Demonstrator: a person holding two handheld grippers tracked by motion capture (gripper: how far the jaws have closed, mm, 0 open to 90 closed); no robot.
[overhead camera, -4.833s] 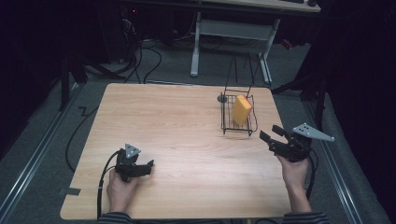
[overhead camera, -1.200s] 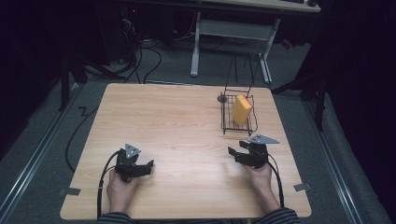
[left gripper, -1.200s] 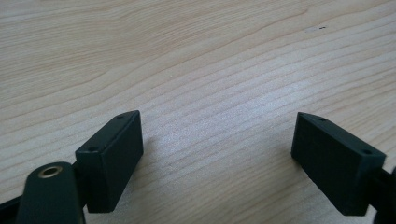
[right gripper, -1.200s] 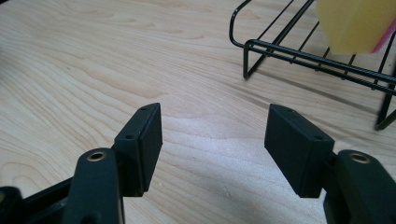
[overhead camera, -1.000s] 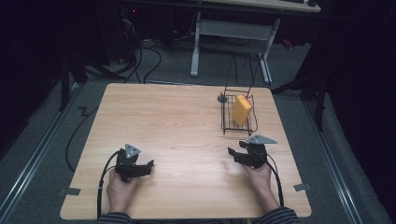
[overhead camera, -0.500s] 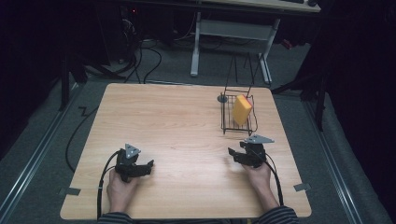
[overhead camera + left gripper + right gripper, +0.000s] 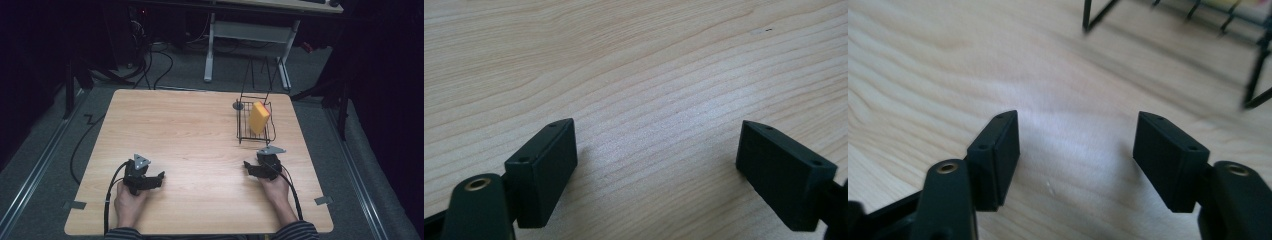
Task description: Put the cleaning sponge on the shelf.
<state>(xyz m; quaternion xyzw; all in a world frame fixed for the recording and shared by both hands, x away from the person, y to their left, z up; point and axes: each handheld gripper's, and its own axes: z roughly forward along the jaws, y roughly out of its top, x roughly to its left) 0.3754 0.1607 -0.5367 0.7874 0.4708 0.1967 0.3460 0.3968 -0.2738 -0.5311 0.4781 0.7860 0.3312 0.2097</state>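
A yellow sponge [image 7: 259, 117] stands on edge inside a black wire rack [image 7: 242, 131] at the back right of the wooden table [image 7: 190, 130]. My right gripper [image 7: 248, 167] rests low on the table just in front of the rack, open, with bare wood between its jaws [image 7: 1078, 145]. The rack's black wire legs [image 7: 1254, 75] cross the top of the right gripper view. My left gripper [image 7: 159, 177] lies at the front left of the table, open, nothing but wood grain between its jaws [image 7: 656, 155].
A small dark round piece [image 7: 238, 106] sits on the table beside the rack's back left corner. Cables [image 7: 165, 55] and a white desk frame [image 7: 245, 35] stand on the floor beyond the table. A metal rail [image 7: 35, 165] runs along the floor at left.
My right gripper has come in from the table's right edge to a spot in front of the rack and settled there. The left gripper has stayed where it was.
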